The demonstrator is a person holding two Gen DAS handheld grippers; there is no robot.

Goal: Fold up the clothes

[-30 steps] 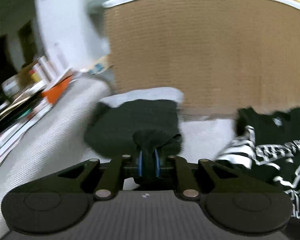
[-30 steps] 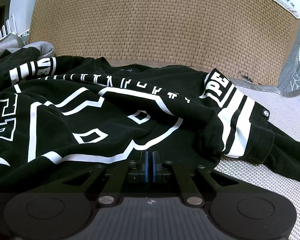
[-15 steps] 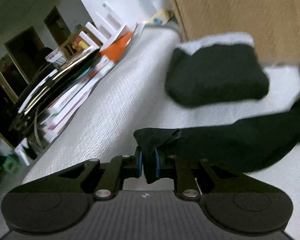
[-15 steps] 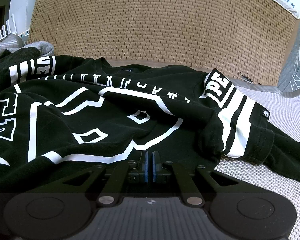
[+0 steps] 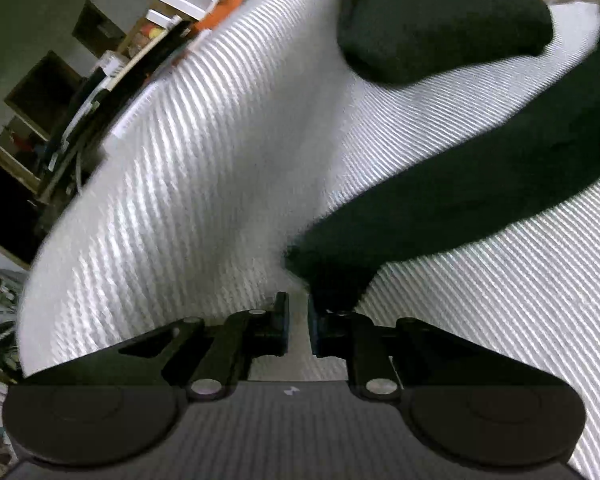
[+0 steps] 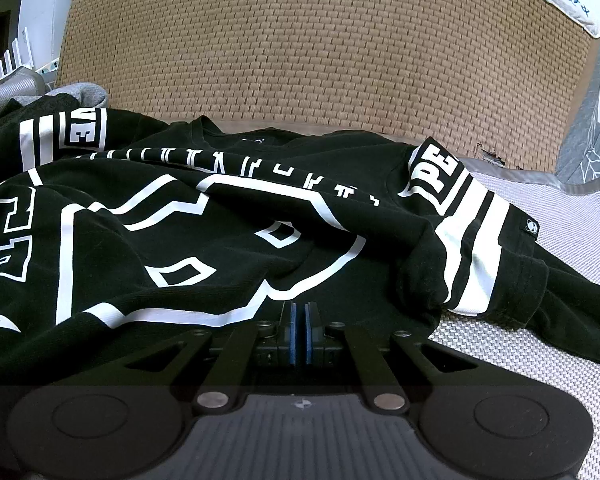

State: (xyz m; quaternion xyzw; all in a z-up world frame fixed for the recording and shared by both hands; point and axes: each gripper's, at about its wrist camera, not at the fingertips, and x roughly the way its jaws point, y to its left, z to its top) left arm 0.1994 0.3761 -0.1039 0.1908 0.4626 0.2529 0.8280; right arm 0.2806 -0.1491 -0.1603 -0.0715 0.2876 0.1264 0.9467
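Now, left gripper (image 5: 297, 322): jaws slightly parted, empty; black sleeve (image 5: 440, 196) end touches the right finger.
Right gripper (image 6: 299, 326): closed on the black sweatshirt (image 6: 204, 248).

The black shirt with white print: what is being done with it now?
A person is folding it with two handheld grippers. The left gripper is at the end of a long black sleeve stretched across the white woven surface; whether it pinches it is unclear. The right gripper, shut, sits at the shirt front.
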